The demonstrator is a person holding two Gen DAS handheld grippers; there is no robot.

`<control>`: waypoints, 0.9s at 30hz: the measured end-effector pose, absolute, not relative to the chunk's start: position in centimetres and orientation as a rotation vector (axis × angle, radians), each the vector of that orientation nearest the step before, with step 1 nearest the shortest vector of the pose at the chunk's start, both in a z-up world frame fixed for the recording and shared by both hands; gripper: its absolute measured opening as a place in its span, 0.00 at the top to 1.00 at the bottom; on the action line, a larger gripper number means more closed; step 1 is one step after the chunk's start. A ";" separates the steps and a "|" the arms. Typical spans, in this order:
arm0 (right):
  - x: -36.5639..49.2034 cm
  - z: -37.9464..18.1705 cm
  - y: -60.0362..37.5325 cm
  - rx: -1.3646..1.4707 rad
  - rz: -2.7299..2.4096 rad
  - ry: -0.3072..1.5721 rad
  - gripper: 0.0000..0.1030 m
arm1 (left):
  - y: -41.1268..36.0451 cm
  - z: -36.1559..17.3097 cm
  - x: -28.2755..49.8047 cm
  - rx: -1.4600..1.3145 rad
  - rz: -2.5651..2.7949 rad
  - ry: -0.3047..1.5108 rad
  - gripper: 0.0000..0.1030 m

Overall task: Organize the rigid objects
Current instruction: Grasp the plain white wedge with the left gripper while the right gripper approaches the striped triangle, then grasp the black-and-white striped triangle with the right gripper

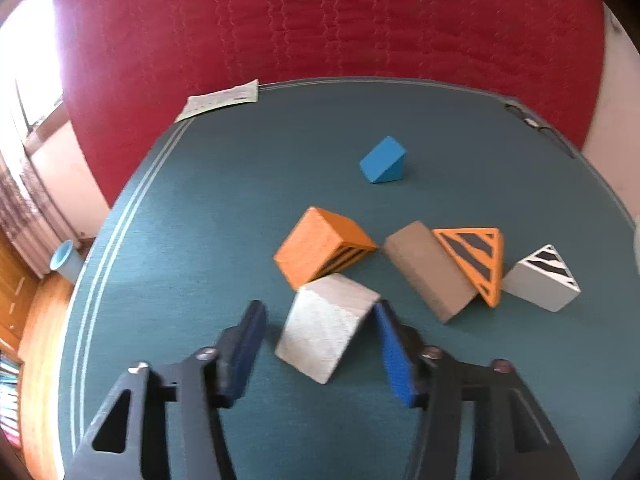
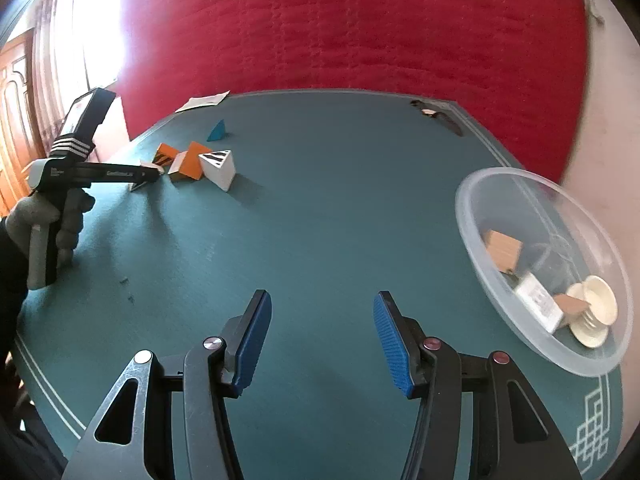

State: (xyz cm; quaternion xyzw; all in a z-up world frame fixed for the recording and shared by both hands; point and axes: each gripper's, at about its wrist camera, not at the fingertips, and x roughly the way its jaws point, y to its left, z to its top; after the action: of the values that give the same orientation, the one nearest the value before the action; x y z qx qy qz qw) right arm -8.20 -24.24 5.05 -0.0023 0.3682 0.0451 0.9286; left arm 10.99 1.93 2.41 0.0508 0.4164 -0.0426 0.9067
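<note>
Window (image 2: pixel 96 40) glare upper left; fisheye-bent edges; slight blur.

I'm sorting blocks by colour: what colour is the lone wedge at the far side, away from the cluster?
Blue wedge; clearest in the left wrist view.

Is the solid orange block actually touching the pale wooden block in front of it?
Touching. In the left wrist view the orange block has its lower corner against the top edge of the pale wooden block, no green table showing between them.
</note>
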 end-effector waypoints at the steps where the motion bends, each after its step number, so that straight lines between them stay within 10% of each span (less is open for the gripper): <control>1: -7.9 5.1 -24.0 -0.003 0.100 0.758 0.47 | 1.8 2.4 10.9 0.102 -0.095 0.858 0.54; 27: 6.6 4.9 -14.9 -0.024 0.290 0.799 0.47 | 2.6 2.6 8.2 -0.002 -0.098 0.865 0.66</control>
State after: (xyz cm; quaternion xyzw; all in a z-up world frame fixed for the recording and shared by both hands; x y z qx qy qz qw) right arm 6.57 -14.86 4.87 -0.0119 0.3876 0.1406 0.9110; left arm 8.16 2.64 2.56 -0.0008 0.4190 -0.0476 0.9067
